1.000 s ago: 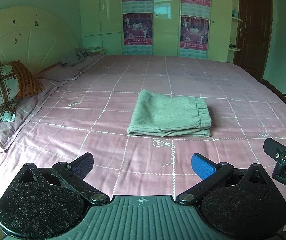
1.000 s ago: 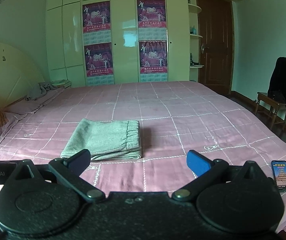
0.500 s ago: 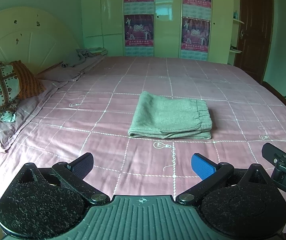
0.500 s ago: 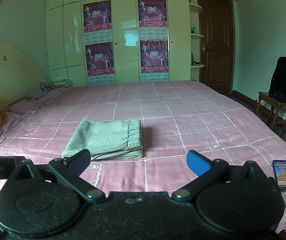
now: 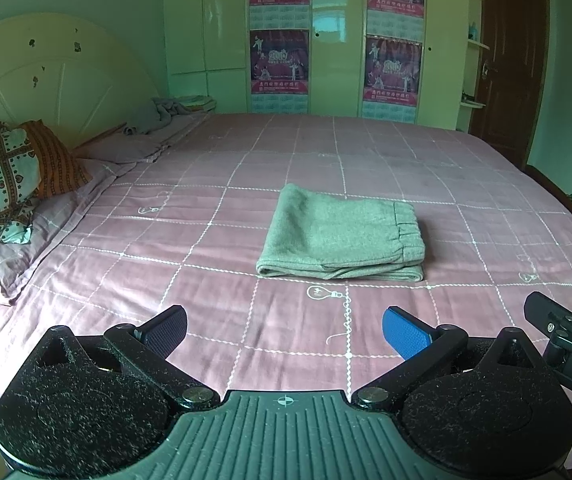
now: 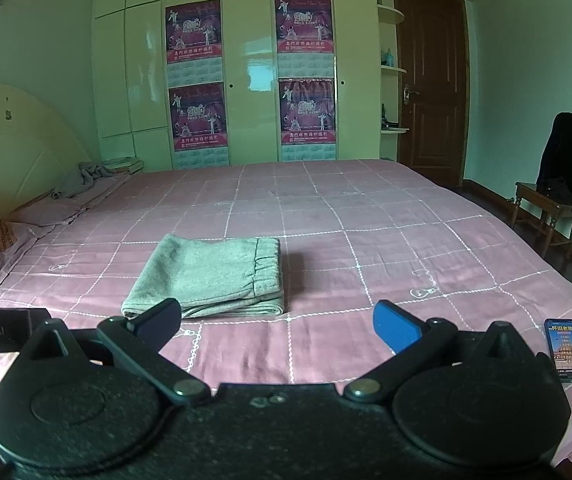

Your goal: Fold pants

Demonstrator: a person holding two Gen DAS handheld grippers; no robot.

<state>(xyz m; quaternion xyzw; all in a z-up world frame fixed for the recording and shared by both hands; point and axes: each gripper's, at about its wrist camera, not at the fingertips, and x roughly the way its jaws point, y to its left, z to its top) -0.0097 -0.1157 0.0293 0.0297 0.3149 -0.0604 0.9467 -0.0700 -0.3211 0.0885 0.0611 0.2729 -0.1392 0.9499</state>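
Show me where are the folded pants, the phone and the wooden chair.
folded pants (image 5: 341, 236), left wrist view, middle of top layer.
phone (image 6: 567, 349), right wrist view, its screen.
wooden chair (image 6: 545, 204), right wrist view, seat edge.

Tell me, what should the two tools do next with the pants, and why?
Probably just back away. The pants already lie folded in a neat stack on the bed, and both the left tool and right tool are open, empty and short of them.
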